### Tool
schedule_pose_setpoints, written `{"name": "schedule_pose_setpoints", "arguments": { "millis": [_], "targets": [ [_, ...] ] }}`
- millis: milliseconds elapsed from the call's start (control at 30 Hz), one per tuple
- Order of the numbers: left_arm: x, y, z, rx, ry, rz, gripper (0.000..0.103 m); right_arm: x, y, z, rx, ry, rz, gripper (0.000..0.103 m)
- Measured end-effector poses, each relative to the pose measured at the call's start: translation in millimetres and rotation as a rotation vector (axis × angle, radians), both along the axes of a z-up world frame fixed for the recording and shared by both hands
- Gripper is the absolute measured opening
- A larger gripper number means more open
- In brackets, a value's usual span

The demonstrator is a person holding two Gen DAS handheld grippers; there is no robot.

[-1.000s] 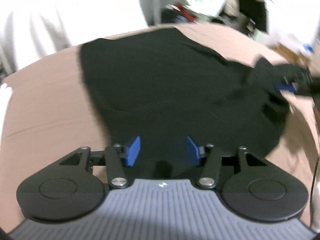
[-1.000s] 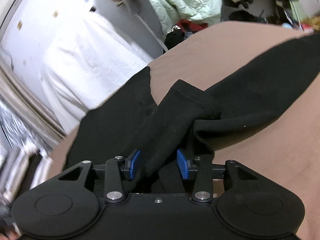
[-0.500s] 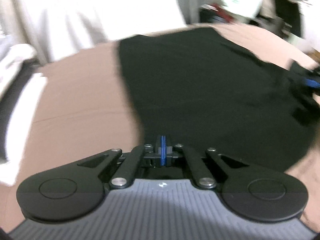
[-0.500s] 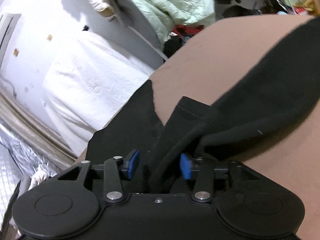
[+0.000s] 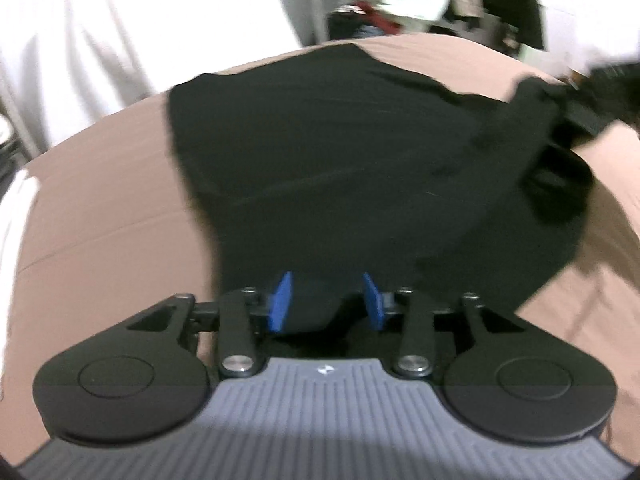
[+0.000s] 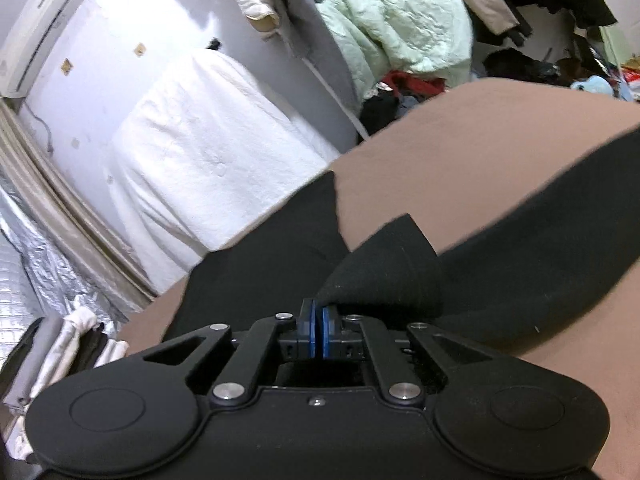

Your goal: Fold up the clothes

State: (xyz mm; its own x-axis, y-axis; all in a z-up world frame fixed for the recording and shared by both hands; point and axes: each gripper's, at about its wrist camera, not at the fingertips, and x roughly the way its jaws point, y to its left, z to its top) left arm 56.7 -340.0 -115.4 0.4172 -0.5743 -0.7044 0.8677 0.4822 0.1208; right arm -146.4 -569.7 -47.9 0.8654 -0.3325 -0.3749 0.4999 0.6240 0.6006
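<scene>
Brown bedspread (image 5: 100, 208); black garment (image 5: 320, 168) blurred; left hand-held gripper (image 5: 327, 302) spread, right (image 6: 319, 334) pinching it (edge hidden).

Matt blk cloth garment (image 5: 340, 152)

A brown sheet (image 6: 460, 152) covered the bed. A white quilted cover (image 6: 208, 152) hung against the wall beyond it, a pale green padded jacket (image 6: 400, 20) above heaped clothes (image 6: 404, 92). An air-conditioning unit (image 6: 38, 44) sat high left.
</scene>
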Motion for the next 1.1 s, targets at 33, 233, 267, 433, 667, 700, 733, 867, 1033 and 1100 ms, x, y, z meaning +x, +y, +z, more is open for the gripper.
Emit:
{"name": "schedule_pose_setpoints", "arguments": {
  "millis": [33, 233, 267, 433, 667, 700, 733, 867, 1033, 1100],
  "targets": [
    [-2, -4, -3, 0.009, -0.016, -0.010, 0.043, 3, 0, 6, -0.007, -0.004, 0.010, 0.006],
    [-16, -26, -18, 0.063, -0.110, -0.068, 0.077, 26, 0, 49, -0.056, -0.025, 0.085, 0.006],
    [-18, -29, -20, 0.072, -0.125, -0.077, 0.080, 29, 0, 57, -0.067, -0.040, 0.098, 0.006],
    [-32, -27, -19, 0.067, -0.109, -0.124, 0.089, 40, 2, 96, -0.103, -0.112, 0.155, 0.005],
    [-49, -21, -10, 0.020, -0.127, -0.133, 0.090, 45, 9, 117, -0.163, -0.082, 0.173, 0.005],
    [-48, -24, -11, 0.017, -0.154, -0.111, 0.090, 44, 9, 115, -0.151, -0.079, 0.171, 0.005],
    [-47, -28, -13, 0.019, -0.164, -0.083, 0.090, 43, 9, 114, -0.137, -0.085, 0.174, 0.005],
    [-27, -43, -22, 0.048, -0.148, 0.020, 0.094, 36, 9, 108, -0.108, -0.134, 0.193, 0.005],
    [15, -24, -12, -0.033, 0.052, 0.175, 0.005, 46, 8, 96, -0.089, -0.179, 0.223, 0.005],
    [23, -4, 4, -0.083, 0.029, 0.284, 0.006, 53, 9, 86, -0.073, -0.192, 0.235, 0.005]
  ]
}}
